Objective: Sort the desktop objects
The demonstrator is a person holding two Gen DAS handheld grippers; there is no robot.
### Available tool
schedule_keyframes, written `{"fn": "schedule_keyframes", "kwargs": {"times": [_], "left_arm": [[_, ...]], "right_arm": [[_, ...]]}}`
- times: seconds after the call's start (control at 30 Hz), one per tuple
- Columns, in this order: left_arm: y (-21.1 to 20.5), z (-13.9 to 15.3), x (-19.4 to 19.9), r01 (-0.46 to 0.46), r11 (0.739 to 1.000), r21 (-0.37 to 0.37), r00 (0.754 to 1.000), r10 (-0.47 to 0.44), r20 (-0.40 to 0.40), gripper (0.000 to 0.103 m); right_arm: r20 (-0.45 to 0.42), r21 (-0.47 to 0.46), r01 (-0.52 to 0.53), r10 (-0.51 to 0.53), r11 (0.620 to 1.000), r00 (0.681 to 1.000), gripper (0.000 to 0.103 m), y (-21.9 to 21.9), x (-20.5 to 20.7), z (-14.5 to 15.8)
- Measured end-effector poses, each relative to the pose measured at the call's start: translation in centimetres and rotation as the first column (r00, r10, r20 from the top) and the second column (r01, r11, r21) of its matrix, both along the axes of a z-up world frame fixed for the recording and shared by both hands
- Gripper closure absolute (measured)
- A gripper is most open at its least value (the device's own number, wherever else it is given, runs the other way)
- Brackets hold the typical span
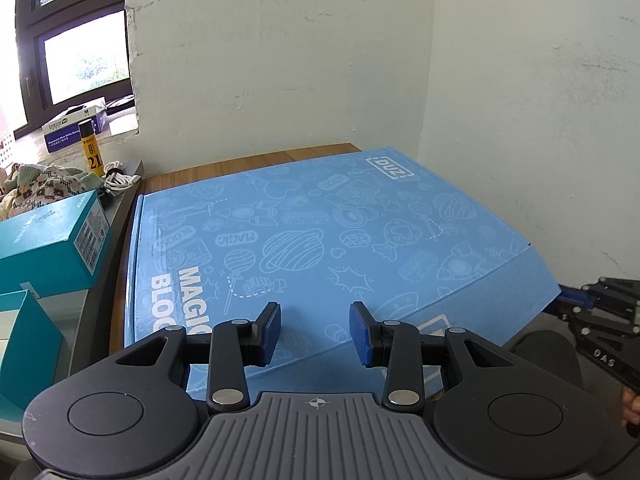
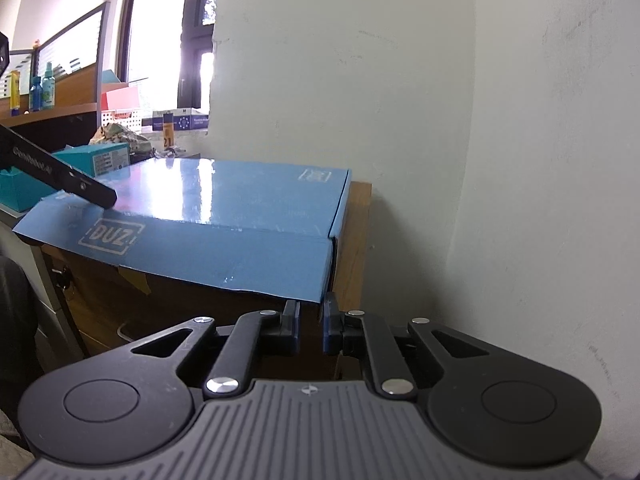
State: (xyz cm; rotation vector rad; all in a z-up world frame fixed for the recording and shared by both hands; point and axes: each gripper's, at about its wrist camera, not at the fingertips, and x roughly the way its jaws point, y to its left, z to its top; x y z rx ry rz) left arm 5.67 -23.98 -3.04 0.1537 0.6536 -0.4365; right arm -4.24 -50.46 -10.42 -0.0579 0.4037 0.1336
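A large flat blue box (image 1: 320, 240) printed with "MAGIC BLOCKS" and "DUZ" lies on a wooden cabinet top in the corner of two white walls. Its front flap (image 2: 224, 252) sticks out over the cabinet edge. My left gripper (image 1: 315, 334) is open and empty, hovering just above the near part of the lid. My right gripper (image 2: 311, 326) sits just below the flap's right front corner, jaws a narrow gap apart with nothing visibly between them. It also shows in the left wrist view (image 1: 600, 312) at the flap's right edge. The left gripper's finger shows in the right wrist view (image 2: 60, 174).
Teal boxes (image 1: 52, 240) stand on a grey desk left of the blue box. Behind them lie a patterned cloth (image 1: 44, 188), a white cable (image 1: 120, 180), a yellow-labelled bottle (image 1: 91, 148) and a glove box (image 1: 76, 124) on the window sill. The wooden cabinet front (image 2: 352, 240) stands below.
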Motion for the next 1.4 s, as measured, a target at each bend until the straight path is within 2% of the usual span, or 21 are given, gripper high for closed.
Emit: {"fn": "schedule_keyframes", "kwargs": {"times": [0.27, 0.43, 0.73, 0.8, 0.87, 1.13, 1.4], "left_arm": [[0.2, -0.2, -0.3, -0.003, 1.000, -0.015, 1.000, 0.003, 0.024, 0.062], [0.4, -0.7, -1.1, 0.002, 1.000, -0.027, 0.997, 0.000, 0.080, 0.062], [1.7, -0.7, -3.4, -0.053, 0.997, -0.064, 0.992, 0.060, 0.114, 0.062], [2.3, -0.7, -4.1, -0.065, 0.995, -0.075, 0.989, 0.074, 0.124, 0.062], [2.9, -0.9, -4.8, -0.075, 0.994, -0.082, 0.989, 0.085, 0.124, 0.062], [5.6, -1.5, -7.0, -0.133, 0.986, -0.105, 0.985, 0.143, 0.095, 0.062], [7.0, -1.9, -8.0, -0.180, 0.978, -0.102, 0.979, 0.188, 0.080, 0.057]], "right_arm": [[-0.044, 0.010, -0.007, 0.007, 1.000, 0.999, 0.089, 0.0, -0.1, -0.8], [-0.072, 0.025, 0.004, -0.002, 1.000, 0.997, 0.089, -0.3, -0.8, -0.4], [-0.142, 0.060, 0.062, -0.052, 0.996, 0.988, 0.088, -0.7, -1.1, 0.6], [-0.147, 0.072, 0.072, -0.061, 0.995, 0.987, 0.086, -0.7, -1.1, 0.9], [-0.149, 0.074, 0.078, -0.066, 0.994, 0.987, 0.077, -0.6, -1.1, 1.3], [-0.154, 0.069, 0.032, -0.021, 0.997, 0.988, 0.077, 1.0, -0.3, 3.0], [-0.179, 0.079, -0.005, 0.019, 0.997, 0.984, 0.065, 1.8, 0.8, 4.0]]}}
